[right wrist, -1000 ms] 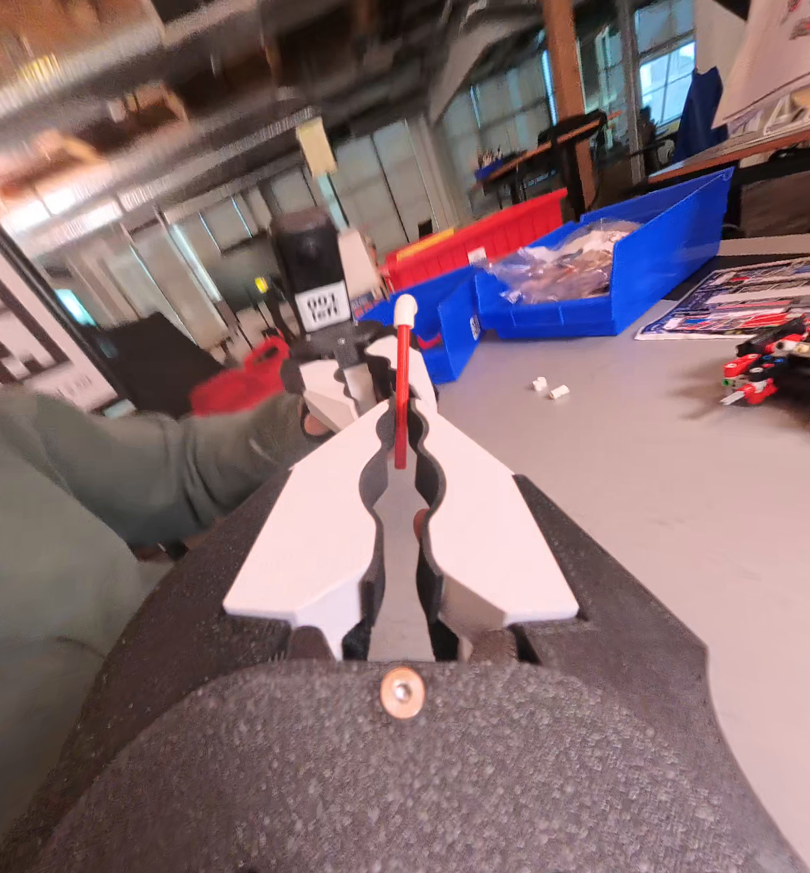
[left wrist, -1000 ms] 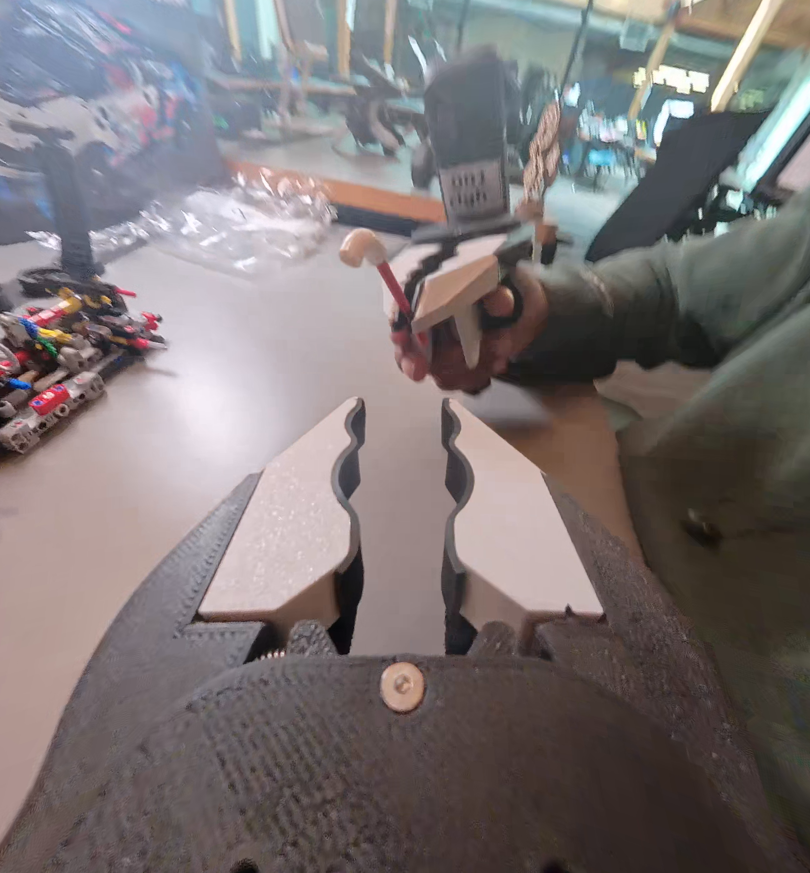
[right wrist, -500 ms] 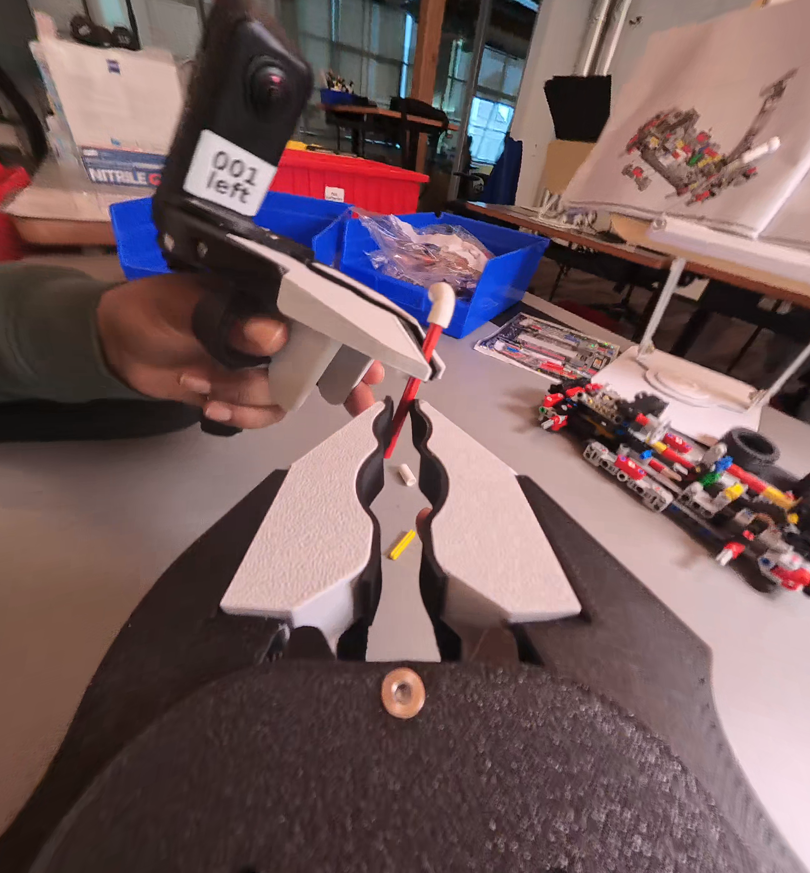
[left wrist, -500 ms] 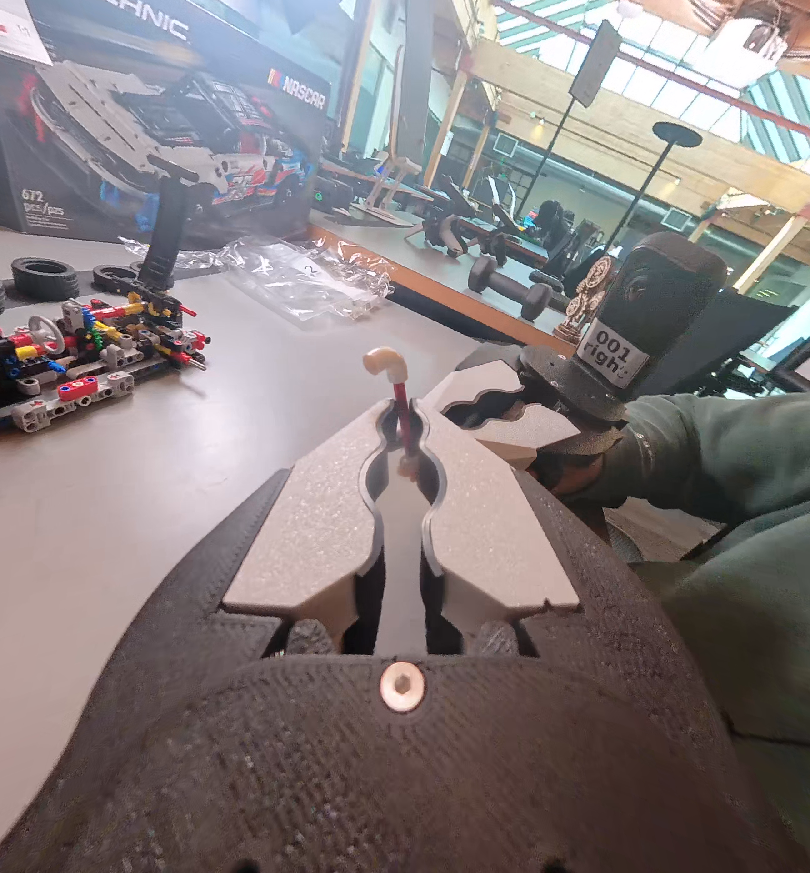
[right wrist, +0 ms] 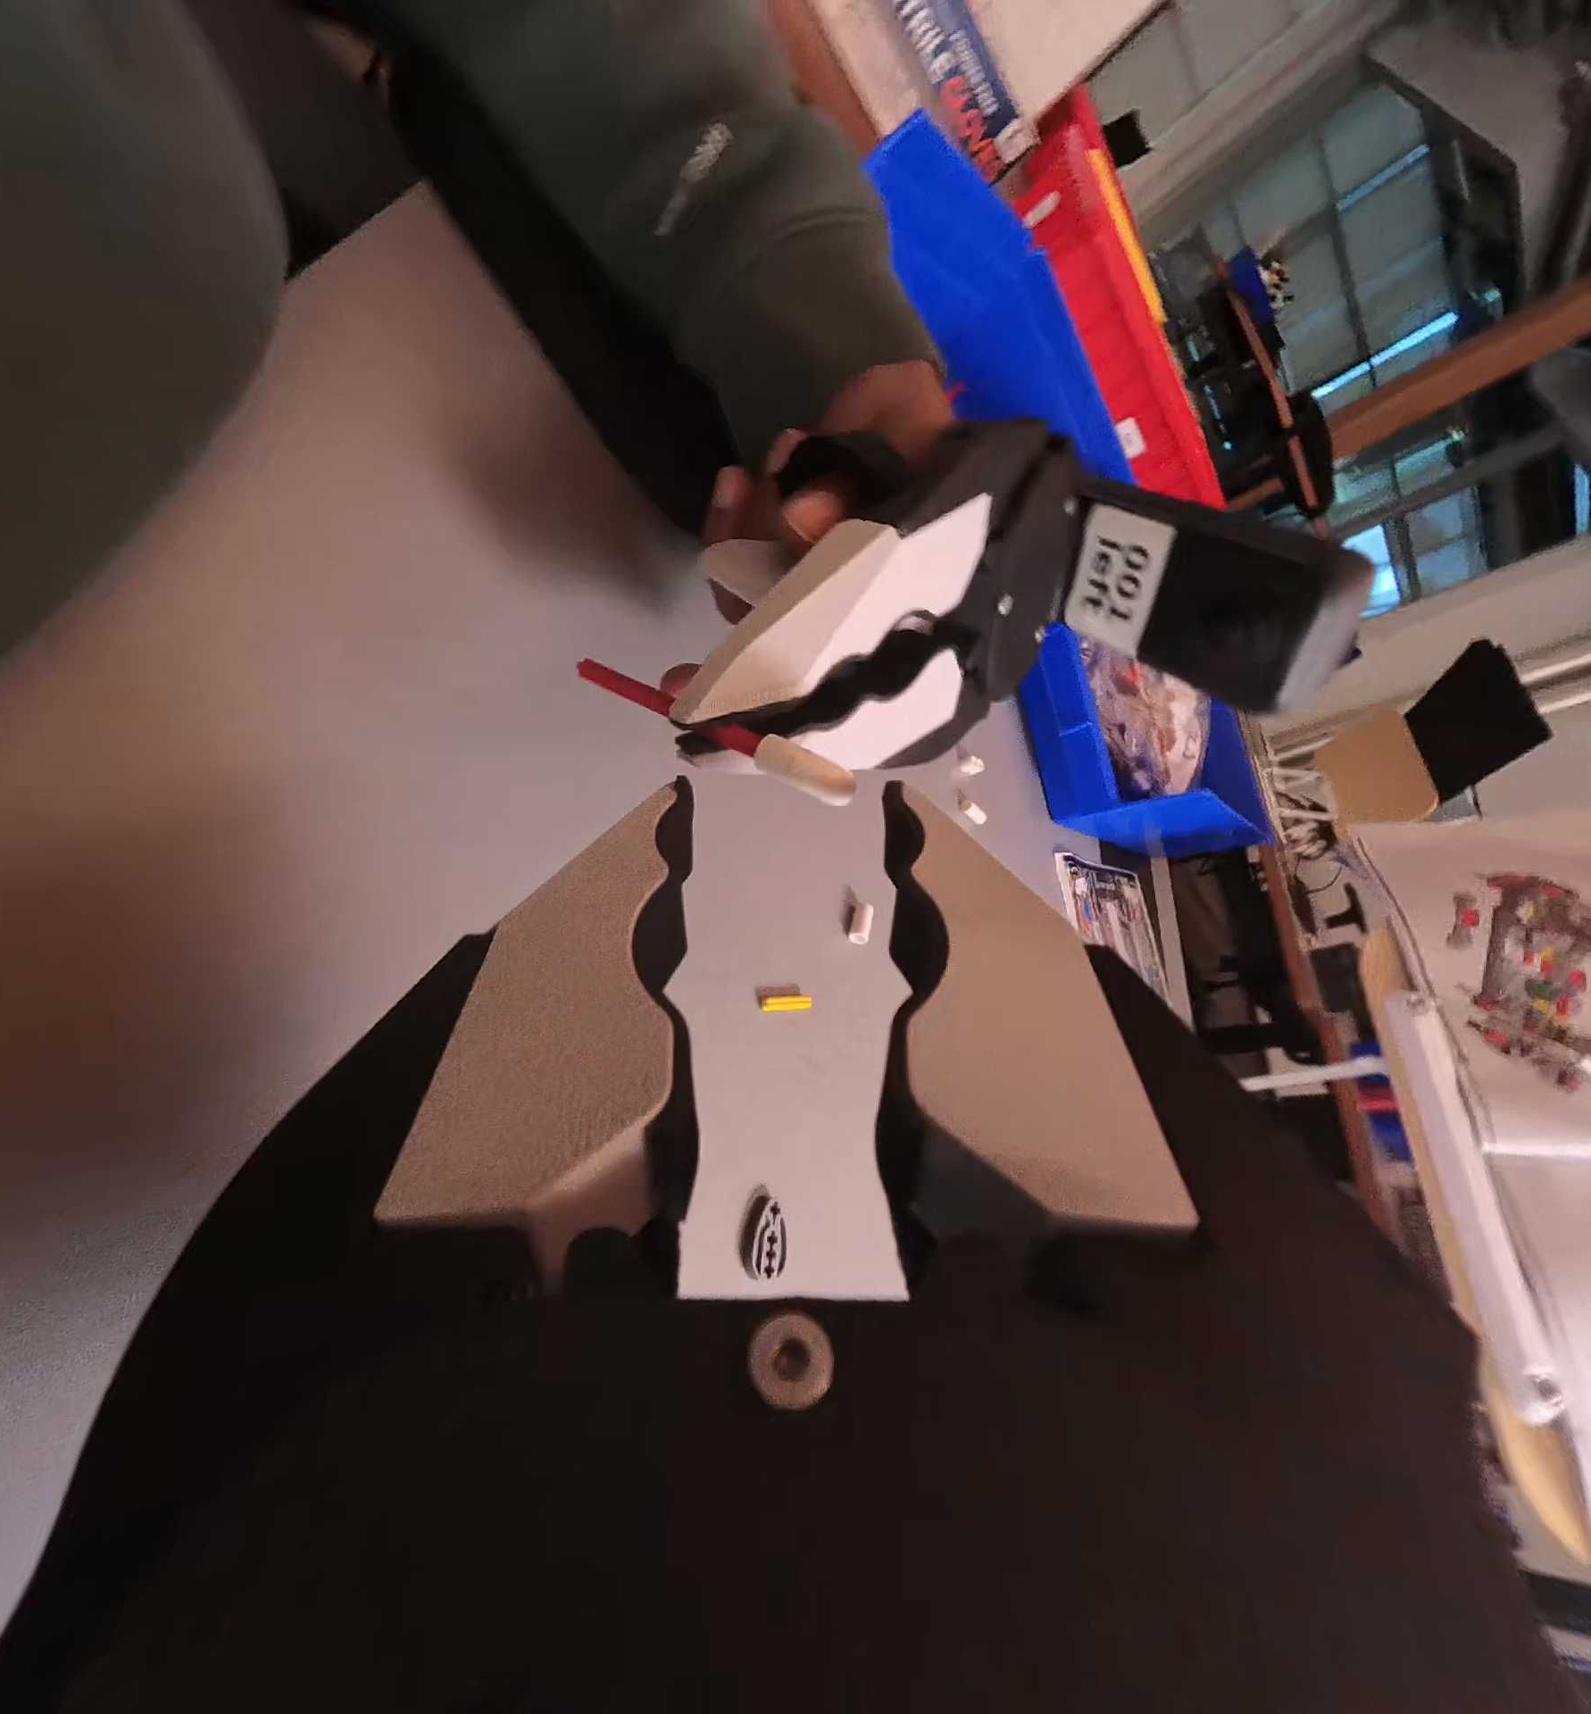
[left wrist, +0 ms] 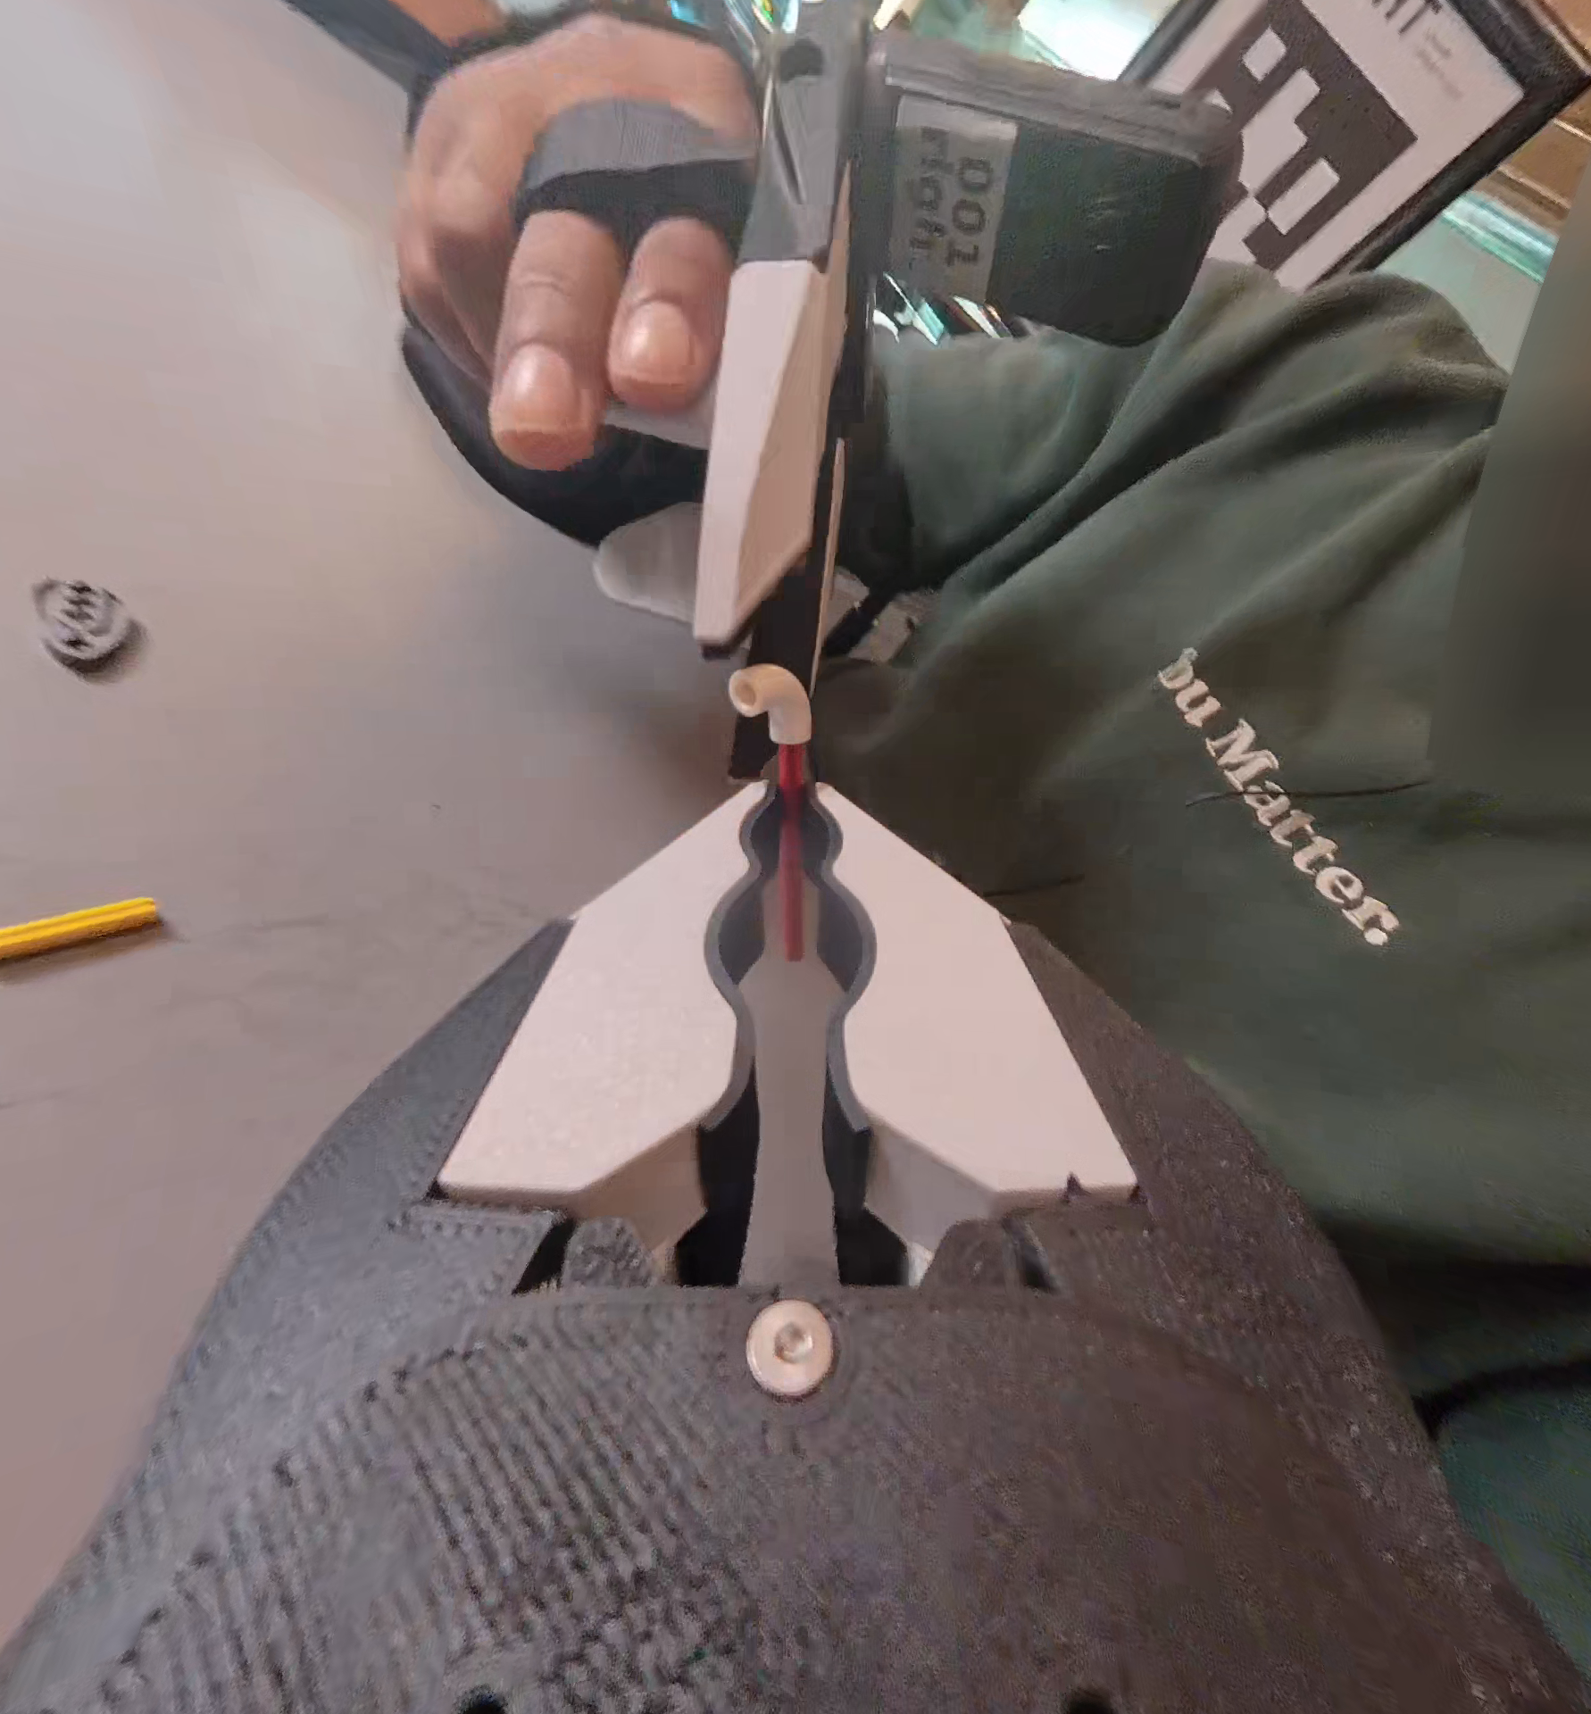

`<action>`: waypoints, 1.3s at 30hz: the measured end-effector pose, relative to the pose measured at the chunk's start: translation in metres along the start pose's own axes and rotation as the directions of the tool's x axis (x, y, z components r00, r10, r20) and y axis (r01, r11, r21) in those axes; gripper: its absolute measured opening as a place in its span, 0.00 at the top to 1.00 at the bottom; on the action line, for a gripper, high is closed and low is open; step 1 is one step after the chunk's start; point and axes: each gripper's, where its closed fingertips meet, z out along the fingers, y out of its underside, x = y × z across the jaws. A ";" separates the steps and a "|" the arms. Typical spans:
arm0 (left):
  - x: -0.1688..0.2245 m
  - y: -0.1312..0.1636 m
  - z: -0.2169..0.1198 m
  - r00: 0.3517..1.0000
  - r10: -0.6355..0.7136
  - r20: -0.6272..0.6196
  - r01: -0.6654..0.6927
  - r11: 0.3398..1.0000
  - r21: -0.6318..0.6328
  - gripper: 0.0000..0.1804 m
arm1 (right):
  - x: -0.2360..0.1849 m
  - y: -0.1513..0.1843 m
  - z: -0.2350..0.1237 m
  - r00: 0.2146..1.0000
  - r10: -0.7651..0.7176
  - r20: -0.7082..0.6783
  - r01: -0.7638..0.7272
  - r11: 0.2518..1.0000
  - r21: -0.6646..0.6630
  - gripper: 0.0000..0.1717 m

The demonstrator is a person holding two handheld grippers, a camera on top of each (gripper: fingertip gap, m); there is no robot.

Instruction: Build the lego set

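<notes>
A thin red axle [left wrist: 790, 872] with a cream elbow connector [left wrist: 770, 705] on its far end sits pinched between the tips of the left gripper [left wrist: 788, 798], whose jaws are closed tight on the shaft; the connector pokes out just past the tips. Straight ahead of them, the right gripper [right wrist: 784, 798] points back, its jaws spread wide and holding nothing, the connector [right wrist: 806, 768] hanging just off their open mouth. This looks like a hand-over already made, the axle now being in the left jaws alone. On the grey table [left wrist: 217, 417] to the left jaws' left lie a short yellow axle [left wrist: 62, 928] and a small dark gear [left wrist: 82, 623]. A small white bush [right wrist: 859, 918] lies on the table, seen between the right jaws.
</notes>
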 end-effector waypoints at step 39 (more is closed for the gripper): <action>-0.062 0.008 -0.025 0.787 0.332 0.521 -0.249 0.942 -0.224 0.99 | -0.006 0.048 0.012 0.481 0.855 0.195 -0.855 0.507 -0.108 0.97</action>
